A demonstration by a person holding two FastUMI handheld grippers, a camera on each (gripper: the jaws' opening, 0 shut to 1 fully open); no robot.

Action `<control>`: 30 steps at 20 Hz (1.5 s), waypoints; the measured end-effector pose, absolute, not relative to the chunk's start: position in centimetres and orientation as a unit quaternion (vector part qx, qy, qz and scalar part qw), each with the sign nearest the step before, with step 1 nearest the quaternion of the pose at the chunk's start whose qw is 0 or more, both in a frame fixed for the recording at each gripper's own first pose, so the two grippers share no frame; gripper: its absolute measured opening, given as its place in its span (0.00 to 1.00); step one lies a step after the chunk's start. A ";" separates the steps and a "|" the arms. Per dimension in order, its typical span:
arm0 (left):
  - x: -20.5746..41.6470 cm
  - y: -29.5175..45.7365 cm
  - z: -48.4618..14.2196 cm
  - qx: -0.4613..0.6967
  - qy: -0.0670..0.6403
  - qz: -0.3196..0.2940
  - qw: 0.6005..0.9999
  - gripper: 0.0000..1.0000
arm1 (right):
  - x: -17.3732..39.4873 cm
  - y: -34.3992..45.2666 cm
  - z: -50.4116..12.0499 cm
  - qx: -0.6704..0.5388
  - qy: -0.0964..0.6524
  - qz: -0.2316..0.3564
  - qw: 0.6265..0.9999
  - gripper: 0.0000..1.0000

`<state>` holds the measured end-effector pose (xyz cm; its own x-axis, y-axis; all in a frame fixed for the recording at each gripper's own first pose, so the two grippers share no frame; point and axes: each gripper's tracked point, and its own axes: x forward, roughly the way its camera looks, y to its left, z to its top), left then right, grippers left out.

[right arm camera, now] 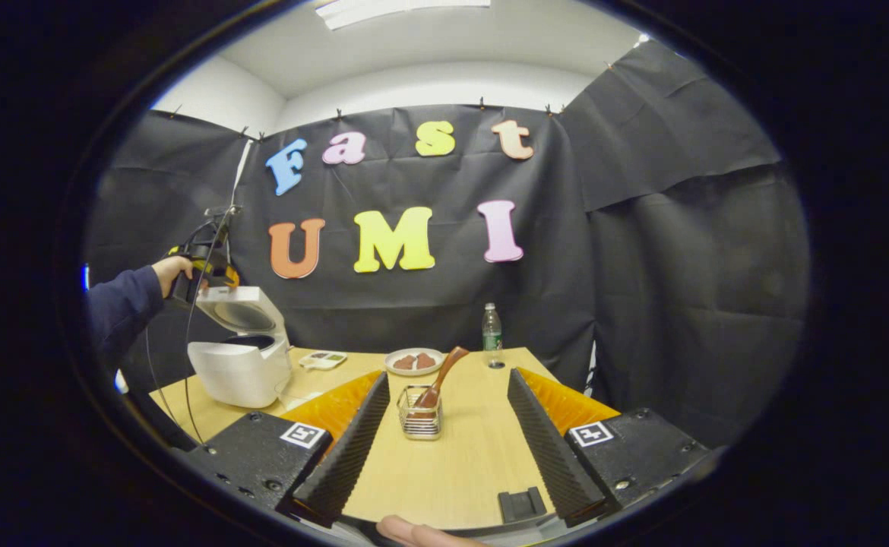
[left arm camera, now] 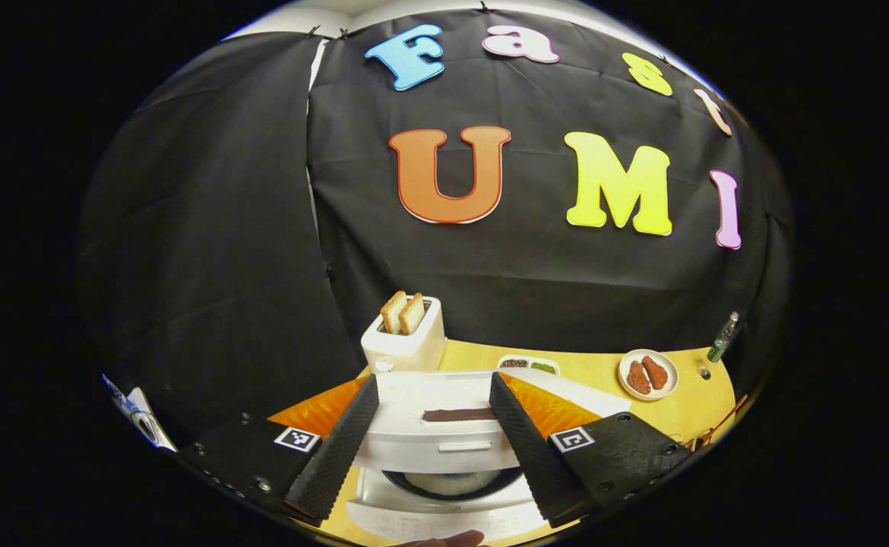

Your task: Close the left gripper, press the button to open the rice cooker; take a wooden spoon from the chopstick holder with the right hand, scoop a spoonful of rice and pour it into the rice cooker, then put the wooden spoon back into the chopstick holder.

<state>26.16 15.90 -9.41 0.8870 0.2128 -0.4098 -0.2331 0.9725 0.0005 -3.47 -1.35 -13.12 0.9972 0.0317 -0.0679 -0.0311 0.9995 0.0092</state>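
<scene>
In the left gripper view the white rice cooker [left arm camera: 437,486] lies just below and between the fingers of my left gripper [left arm camera: 433,384], which is open. Its lid [left arm camera: 433,425] stands raised and the dark inner pot [left arm camera: 452,482] shows under it. The right gripper view has the cooker [right arm camera: 239,368] at the left with its lid [right arm camera: 241,310] up, and a hand holds the left gripper [right arm camera: 200,275] above it. My right gripper [right arm camera: 448,377] is open and holds nothing. The wire chopstick holder [right arm camera: 419,422] stands a little ahead between its fingers, with the wooden spoon [right arm camera: 443,372] leaning in it.
A white toaster [left arm camera: 403,342] with two bread slices stands behind the cooker. On the wooden table [right arm camera: 460,463] are a plate [right arm camera: 414,361] of red-brown pieces, a water bottle [right arm camera: 492,334], a small divided dish [right arm camera: 321,359] and a small black block [right arm camera: 522,503] near the front edge.
</scene>
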 end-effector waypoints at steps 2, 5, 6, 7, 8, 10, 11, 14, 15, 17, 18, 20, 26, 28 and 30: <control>25.1 15.7 -10.9 -0.022 0.213 0.117 0.970 0.95 | -2.9 -0.7 -12.8 -0.004 0.026 0.019 0.999 1.00; 23.8 15.3 -12.3 -0.011 0.218 0.116 0.969 0.95 | -2.6 1.5 -12.5 -0.008 0.023 0.044 0.999 1.00; 23.5 15.3 -12.6 -0.014 0.217 0.116 0.969 0.95 | -2.7 1.8 -12.5 -0.006 0.021 0.047 0.999 0.99; 23.4 15.2 -13.0 -0.019 0.220 0.116 0.968 0.95 | -2.8 2.1 -12.5 -0.002 0.021 0.048 0.999 1.00; 23.1 15.1 -13.4 -0.025 0.224 0.114 0.968 0.95 | -3.0 2.7 -12.5 0.001 0.019 0.052 0.998 1.00; 22.4 14.7 -14.3 -0.021 0.234 0.109 0.966 0.96 | -3.5 3.5 -12.4 0.000 0.015 0.058 0.998 1.00; 22.2 14.6 -14.4 -0.018 0.235 0.106 0.966 0.96 | -3.7 3.7 -12.2 -0.005 0.011 0.059 0.998 1.00; 21.6 14.4 -15.1 -0.022 0.234 0.095 0.967 0.96 | -3.9 3.5 -11.9 -0.014 0.002 0.055 0.998 1.00; 21.5 14.3 -15.5 -0.020 0.233 0.092 0.968 0.96 | -4.0 3.5 -11.8 -0.013 0.001 0.055 0.998 1.00; 21.2 14.2 -16.9 -0.021 0.245 0.087 0.965 0.96 | -3.9 3.6 -11.9 -0.010 0.002 0.055 0.998 1.00; 20.8 14.3 -17.5 -0.020 0.252 0.083 0.964 0.96 | -3.8 3.8 -12.1 -0.010 0.005 0.055 0.998 1.00; 20.7 14.3 -18.6 -0.020 0.260 0.080 0.962 0.96 | -3.6 3.9 -12.3 -0.010 0.007 0.054 0.998 1.00; 20.4 14.4 -19.6 -0.016 0.256 0.073 0.964 0.97 | -3.2 4.8 -13.0 -0.014 0.010 0.060 0.998 1.00; 20.4 14.5 -19.7 -0.013 0.256 0.071 0.964 0.98 | -3.2 5.2 -13.2 -0.016 0.013 0.063 0.998 1.00; 20.2 14.4 -20.6 -0.015 0.271 0.072 0.960 1.00 | -3.1 5.5 -13.5 -0.018 0.015 0.065 0.998 1.00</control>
<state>20.17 14.41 -20.55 0.8426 0.1299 -0.5226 -0.1461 0.9892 0.0102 -3.08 5.51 -13.49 0.9910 0.1297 -0.0324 -0.1307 0.9908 -0.0336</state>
